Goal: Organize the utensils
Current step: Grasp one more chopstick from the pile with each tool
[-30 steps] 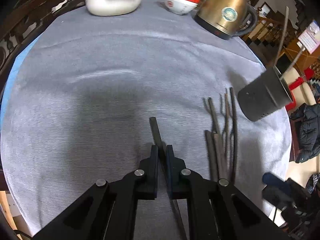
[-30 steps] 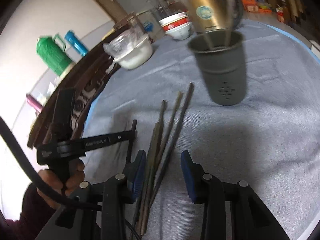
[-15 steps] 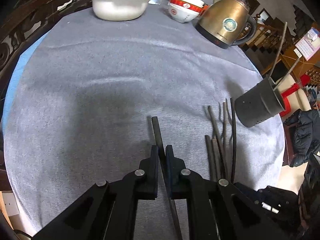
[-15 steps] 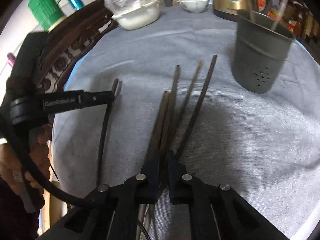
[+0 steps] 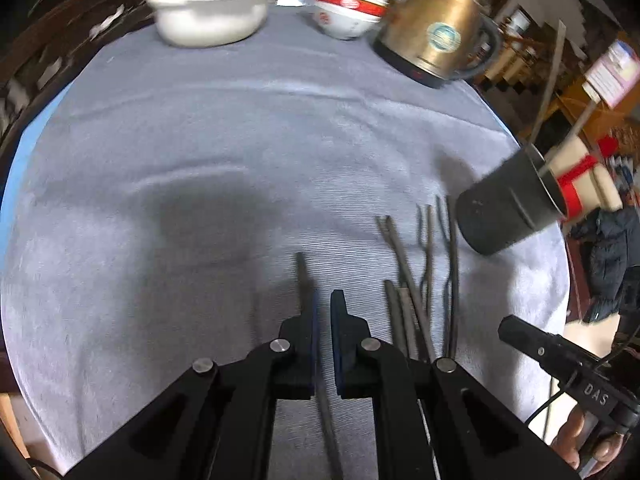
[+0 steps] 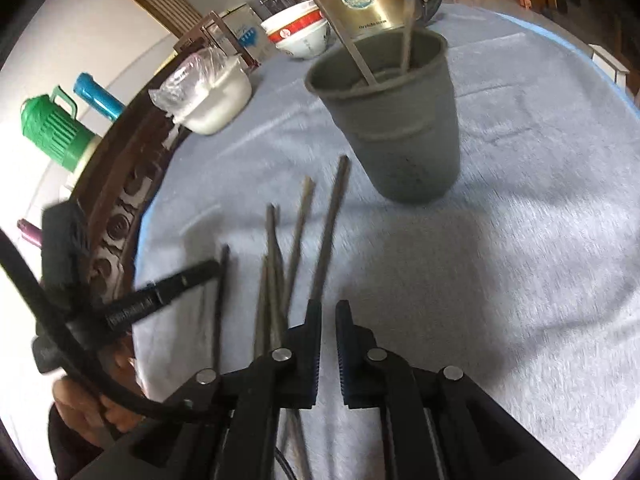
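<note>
Seen from the left wrist, my left gripper point(image 5: 323, 300) is shut on one dark chopstick point(image 5: 300, 272) that lies on the grey cloth and runs back under the jaws. Several loose chopsticks point(image 5: 412, 296) lie to its right, short of the grey utensil cup point(image 5: 504, 208). In the right wrist view my right gripper point(image 6: 328, 316) sits just right of that bundle point(image 6: 296, 236). Its jaws are opening by a narrow gap with only cloth between them, and the nearest stick point(image 6: 332, 220) passes under the left finger. The cup point(image 6: 400, 140) stands upright beyond, with two utensils in it. The left gripper point(image 6: 214, 268) shows at the left.
A gold kettle point(image 5: 432, 40), stacked red-and-white bowls point(image 5: 348, 12) and a white dish under plastic point(image 5: 208, 20) stand at the table's far side. A carved wooden chair back point(image 6: 120, 208) and a green flask point(image 6: 52, 132) lie past the left edge. The cloth point(image 6: 500, 280) spreads right of the cup.
My right gripper went from open around the bundle to shut on it, then shifted right off the sticks with its jaws slightly apart. The left gripper kept its chopstick and barely moved.
</note>
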Motion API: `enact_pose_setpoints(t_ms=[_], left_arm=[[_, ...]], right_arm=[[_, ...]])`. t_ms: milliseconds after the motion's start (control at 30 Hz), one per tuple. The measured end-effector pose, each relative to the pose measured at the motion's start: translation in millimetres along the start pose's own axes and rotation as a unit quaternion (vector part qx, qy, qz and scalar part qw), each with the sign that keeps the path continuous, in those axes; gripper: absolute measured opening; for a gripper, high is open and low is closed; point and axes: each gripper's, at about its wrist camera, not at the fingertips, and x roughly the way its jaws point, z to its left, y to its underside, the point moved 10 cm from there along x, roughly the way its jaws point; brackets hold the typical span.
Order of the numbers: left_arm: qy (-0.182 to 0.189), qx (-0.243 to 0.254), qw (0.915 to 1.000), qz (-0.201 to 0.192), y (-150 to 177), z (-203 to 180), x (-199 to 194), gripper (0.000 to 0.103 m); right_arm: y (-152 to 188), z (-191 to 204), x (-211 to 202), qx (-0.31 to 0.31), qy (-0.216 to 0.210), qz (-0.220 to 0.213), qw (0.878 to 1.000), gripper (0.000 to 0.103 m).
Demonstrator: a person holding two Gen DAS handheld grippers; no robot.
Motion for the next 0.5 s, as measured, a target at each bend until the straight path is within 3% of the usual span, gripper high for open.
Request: enact_pose_setpoints(t_ms=[200,400,500], left_arm=[[-0.004,-0.021,0.9995,0.024,6,8,9,0.019],[-0.011,-0.009,0.9993,0.033,6,-5,20,0.019],[-0.013,-0.002,0.9995,0.03,6,-8,22,0.019]], right_arm=[[-19,10,24,0.0,0.022,0.003,1.0,0.027],[-16,4,53,0.001,0.062,0.026,0.998,0.025],[-15,4,59,-0.022,0.077,0.03,0.996,0.016]])
